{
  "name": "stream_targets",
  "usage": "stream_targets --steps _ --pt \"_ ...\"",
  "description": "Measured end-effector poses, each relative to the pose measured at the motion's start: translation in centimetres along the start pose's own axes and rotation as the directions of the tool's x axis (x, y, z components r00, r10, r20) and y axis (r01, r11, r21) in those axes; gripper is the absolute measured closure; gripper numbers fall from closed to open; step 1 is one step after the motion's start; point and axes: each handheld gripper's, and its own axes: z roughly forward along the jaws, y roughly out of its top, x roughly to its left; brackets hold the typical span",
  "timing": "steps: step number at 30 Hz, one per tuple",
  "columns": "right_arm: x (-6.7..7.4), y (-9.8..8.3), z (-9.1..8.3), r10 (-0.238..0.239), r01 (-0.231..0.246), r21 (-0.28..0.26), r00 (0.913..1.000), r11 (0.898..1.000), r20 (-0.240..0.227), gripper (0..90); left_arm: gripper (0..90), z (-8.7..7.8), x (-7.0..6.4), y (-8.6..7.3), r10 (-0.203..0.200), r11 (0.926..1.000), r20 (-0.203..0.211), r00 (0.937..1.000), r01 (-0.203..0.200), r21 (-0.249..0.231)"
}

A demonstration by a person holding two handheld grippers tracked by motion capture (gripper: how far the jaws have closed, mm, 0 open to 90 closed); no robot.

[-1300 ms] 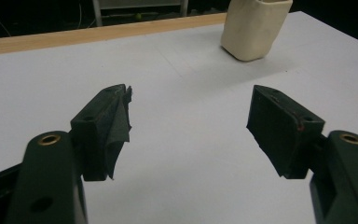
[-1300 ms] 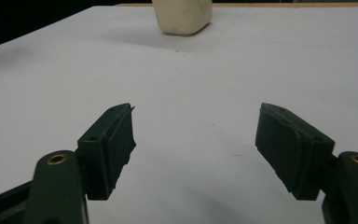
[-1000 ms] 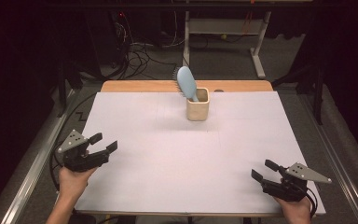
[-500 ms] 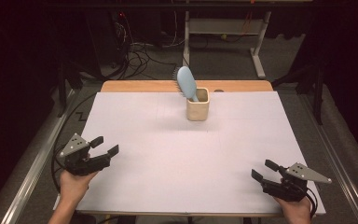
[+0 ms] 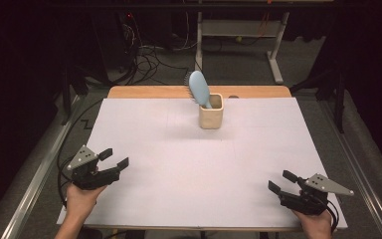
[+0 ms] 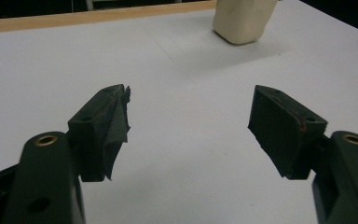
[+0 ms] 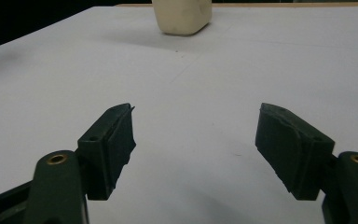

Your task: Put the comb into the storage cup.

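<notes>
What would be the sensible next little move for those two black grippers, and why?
Probably the left gripper should reach forward toward the blue hairbrush standing tilted in the beige square cup. Both it and the right gripper rest open and empty at the near edge of the white table, far from the cup, and the brush leans to the left.

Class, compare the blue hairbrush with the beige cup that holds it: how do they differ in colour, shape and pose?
The hairbrush is light blue; the cup is beige. The hairbrush is a flat oval with bristles; the cup is a squarish open container. The hairbrush leans left out of the cup; the cup stands upright on the table. Both sit at the table's far middle.
</notes>
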Motion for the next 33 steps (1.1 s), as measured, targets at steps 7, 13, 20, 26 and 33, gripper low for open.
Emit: stream_targets --steps 7,13,20,26,33 --pt "0.0 0.0 0.0 -0.001 0.001 0.0 1.0 1.0 0.0 28.7 29.0 0.1 0.0 -0.4 -0.008 1.0 0.0 1.0 0.008 0.0" --pt "0.0 0.0 0.0 -0.002 0.002 0.0 1.0 1.0 0.0 28.7 29.0 0.1 0.1 -0.7 -0.015 0.9999 -0.001 0.9999 0.015 0.003" --pt "0.0 0.0 0.0 -0.002 0.002 0.0 1.0 1.0 0.0 28.8 29.0 0.2 0.2 -1.1 -0.026 0.9996 -0.002 0.9997 0.026 0.006" --pt "0.0 0.0 0.0 0.001 -0.001 0.001 1.0 1.0 0.0 28.8 29.0 0.3 0.3 -1.4 -0.033 0.9994 -0.002 0.9995 0.033 0.012" --pt "0.0 0.0 0.0 0.002 -0.002 0.0 1.0 1.0 -0.002 28.7 28.9 0.4 0.3 -1.6 -0.033 0.9992 -0.005 0.9995 0.033 0.021"
